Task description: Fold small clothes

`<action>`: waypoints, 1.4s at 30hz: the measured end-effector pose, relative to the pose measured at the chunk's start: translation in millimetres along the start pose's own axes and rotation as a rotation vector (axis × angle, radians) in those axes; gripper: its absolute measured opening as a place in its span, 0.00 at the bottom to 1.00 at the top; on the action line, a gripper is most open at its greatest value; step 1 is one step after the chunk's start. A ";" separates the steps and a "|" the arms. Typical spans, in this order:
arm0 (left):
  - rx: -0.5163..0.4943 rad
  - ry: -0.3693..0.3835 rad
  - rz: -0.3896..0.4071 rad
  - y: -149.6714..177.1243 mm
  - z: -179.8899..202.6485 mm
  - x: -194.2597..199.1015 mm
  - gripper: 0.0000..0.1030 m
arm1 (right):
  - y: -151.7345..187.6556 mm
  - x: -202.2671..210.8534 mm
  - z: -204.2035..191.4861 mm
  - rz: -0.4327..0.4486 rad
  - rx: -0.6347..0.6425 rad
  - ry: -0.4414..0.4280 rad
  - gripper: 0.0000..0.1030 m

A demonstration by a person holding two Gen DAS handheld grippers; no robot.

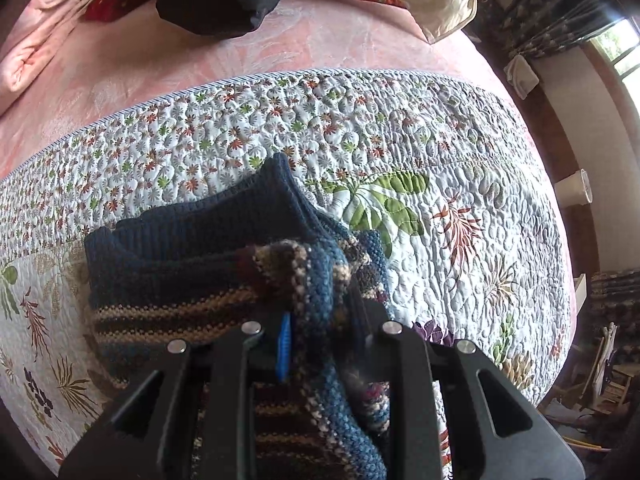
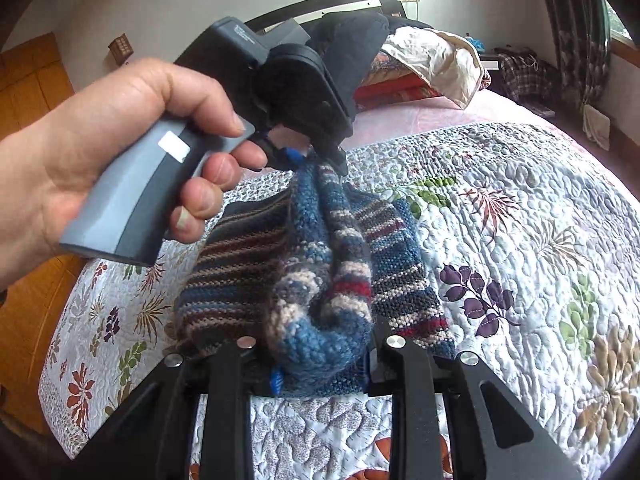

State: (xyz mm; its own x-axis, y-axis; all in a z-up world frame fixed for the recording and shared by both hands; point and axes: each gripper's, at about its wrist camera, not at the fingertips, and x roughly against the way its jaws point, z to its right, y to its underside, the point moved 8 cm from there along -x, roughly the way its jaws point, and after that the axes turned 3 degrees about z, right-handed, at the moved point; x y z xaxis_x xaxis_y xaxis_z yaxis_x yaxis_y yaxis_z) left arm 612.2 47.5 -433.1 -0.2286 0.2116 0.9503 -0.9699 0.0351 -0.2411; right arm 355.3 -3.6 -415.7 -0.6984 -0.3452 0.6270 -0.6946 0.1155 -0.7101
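So the striped knit sweater (image 2: pixel 316 280) is bunched up over the flowery quilt (image 2: pixel 520 240) on the bed, part of it lying on the quilt, part lifted. Both tools have it: the left gripper (image 2: pixel 316 160), held in the person's hand (image 2: pixel 100 152), is pinching a bundled edge up high, and the right gripper (image 2: pixel 320 360) has its fingers clamped around a thick roll of the blue knit down low. Looks to me like they're mid-fold, carrying one edge across. Next bit probably needs both pulling the fabric taut and laying it flat before letting go, otherwise it'll just slump. Pile of bedding (image 2: pixel 432 60) sits well behind.
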 end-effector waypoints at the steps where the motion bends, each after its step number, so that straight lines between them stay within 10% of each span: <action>1: 0.000 -0.003 0.001 0.7 2.6 -3.3 0.21 | 1.0 -0.5 3.2 -0.002 -0.005 -0.002 0.26; 18: -0.032 -0.088 0.165 13.8 31.7 -50.3 0.24 | 26.7 -23.8 66.0 -0.151 -0.249 -0.180 0.26; 25: -0.074 0.106 0.205 9.2 42.5 -53.0 0.61 | 25.8 -35.3 77.3 -0.267 -0.329 -0.297 0.53; 31: 0.048 0.320 0.189 0.7 27.2 -30.5 0.64 | 8.8 -49.7 74.9 -0.354 -0.386 -0.405 0.70; 37: 0.003 0.372 0.299 6.8 -1.9 44.3 0.68 | -4.0 -82.7 69.1 -0.480 -0.380 -0.445 0.74; 39: -0.026 0.389 0.299 23.5 -16.8 64.6 0.70 | -4.5 -89.5 67.2 -0.507 -0.384 -0.473 0.58; 40: -0.035 0.411 0.289 34.3 -26.0 72.3 0.72 | -5.7 -90.3 66.8 -0.511 -0.371 -0.482 0.26; 42: -0.031 0.465 0.283 61.3 -44.8 85.3 0.73 | -9.2 -94.1 83.1 -0.489 -0.396 -0.452 0.24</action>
State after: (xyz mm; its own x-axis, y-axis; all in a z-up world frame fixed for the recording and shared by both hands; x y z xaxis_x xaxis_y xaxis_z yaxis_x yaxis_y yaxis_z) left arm 537.1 111.5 -375.6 -0.4123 0.6263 0.6616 -0.8714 -0.0591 -0.4871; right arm 441.8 -49.6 -494.8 -0.2171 -0.7792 0.5879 -0.9752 0.1473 -0.1649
